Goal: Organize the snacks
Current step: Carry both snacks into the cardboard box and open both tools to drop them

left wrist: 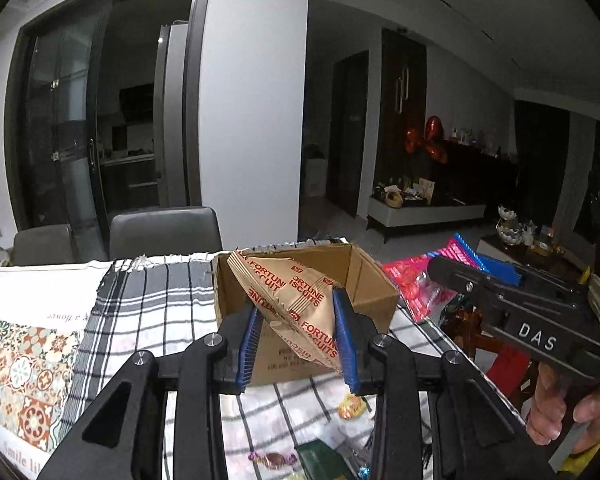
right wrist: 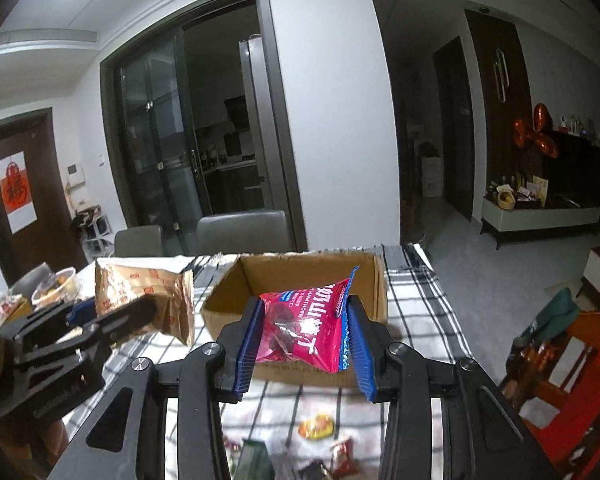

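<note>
Two packets are in the air at once, one in each gripper, both just short of the box (right wrist: 300,280) on the bench (left wrist: 148,312). The left gripper (left wrist: 296,340) has its jaws pinching a tan biscuit packet (left wrist: 296,300), which hangs tilted with its top corner over the box's near wall. The right gripper (right wrist: 304,344) has its jaws pinching a pink packet (right wrist: 308,328), also held in front of the near wall and above the checked cloth (right wrist: 412,312). Neither packet touches the box or the bench. From the right wrist view the box looks empty, though its floor is only partly in sight.

By my reading, the step in hand is the carry: both snacks are lifted and bound for the box. The next move calls for bringing each packet forward over the opening, clear of the near wall, then lowering and spreading the jaws. The two grippers sit close side by side, so going in one after the other would avoid a knock. Several loose sweets (right wrist: 316,426) lie on the cloth below, not yet sorted.
</note>
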Tool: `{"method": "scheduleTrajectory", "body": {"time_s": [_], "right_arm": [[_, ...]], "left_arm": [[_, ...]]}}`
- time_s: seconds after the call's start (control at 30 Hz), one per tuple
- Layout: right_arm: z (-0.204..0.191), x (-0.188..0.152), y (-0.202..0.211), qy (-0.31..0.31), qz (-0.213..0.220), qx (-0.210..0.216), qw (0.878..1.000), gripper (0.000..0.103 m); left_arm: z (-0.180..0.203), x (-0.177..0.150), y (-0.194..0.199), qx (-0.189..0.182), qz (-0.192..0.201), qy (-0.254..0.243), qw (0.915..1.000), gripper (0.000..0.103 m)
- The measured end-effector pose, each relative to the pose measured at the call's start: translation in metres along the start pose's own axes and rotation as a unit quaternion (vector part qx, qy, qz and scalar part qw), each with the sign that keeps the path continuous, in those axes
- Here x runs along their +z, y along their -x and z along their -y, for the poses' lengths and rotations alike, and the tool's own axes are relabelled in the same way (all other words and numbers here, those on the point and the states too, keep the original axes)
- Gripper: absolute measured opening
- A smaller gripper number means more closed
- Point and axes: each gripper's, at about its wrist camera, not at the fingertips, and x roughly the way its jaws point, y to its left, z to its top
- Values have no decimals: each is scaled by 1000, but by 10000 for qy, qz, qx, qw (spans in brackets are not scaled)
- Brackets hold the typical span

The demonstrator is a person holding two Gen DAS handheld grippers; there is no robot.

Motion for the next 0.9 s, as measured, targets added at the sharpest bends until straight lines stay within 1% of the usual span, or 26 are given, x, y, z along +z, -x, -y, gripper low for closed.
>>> {"method": "scheduleTrajectory", "body": {"time_s": [0.23,0.3,0.5,0.63,0.7,0.77,0.8,0.83,0.87,0.9], "right_arm": [[4,22,-35,159,-65,-53,9998,42],[5,26,-44,211,-103,-48,9997,42],[14,39,-78,164,-317,-40,9994,42],[19,44,-102,119,-557,-43,9984,42],[22,46,-112,34,-600,-111,9981,43],[25,47,-121,-6,-657,-172,9977,43],[26,48,-126,-39,-692,-206,9974,44],[26,47,-130,-45,-747,-237,9969,46],[27,47,-134,-30,-815,-276,9963,52],[28,45,-136,-25,-882,-325,9956,65]], "left_arm": [[-10,18,-34,-66,-43,4,10000,34],[-13,22,-45,-136,-75,1,9999,34],[-21,36,-79,-239,-319,35,9992,34],[-23,42,-99,-206,-509,67,9985,34],[-25,42,-109,-238,-612,118,9978,35],[-26,45,-119,-166,-660,189,9975,35],[-27,46,-123,-141,-701,253,9971,40],[-28,47,-126,-168,-737,301,9967,54],[-29,48,-129,-166,-762,366,9963,63],[-30,47,-130,-88,-785,390,9961,78]]}}
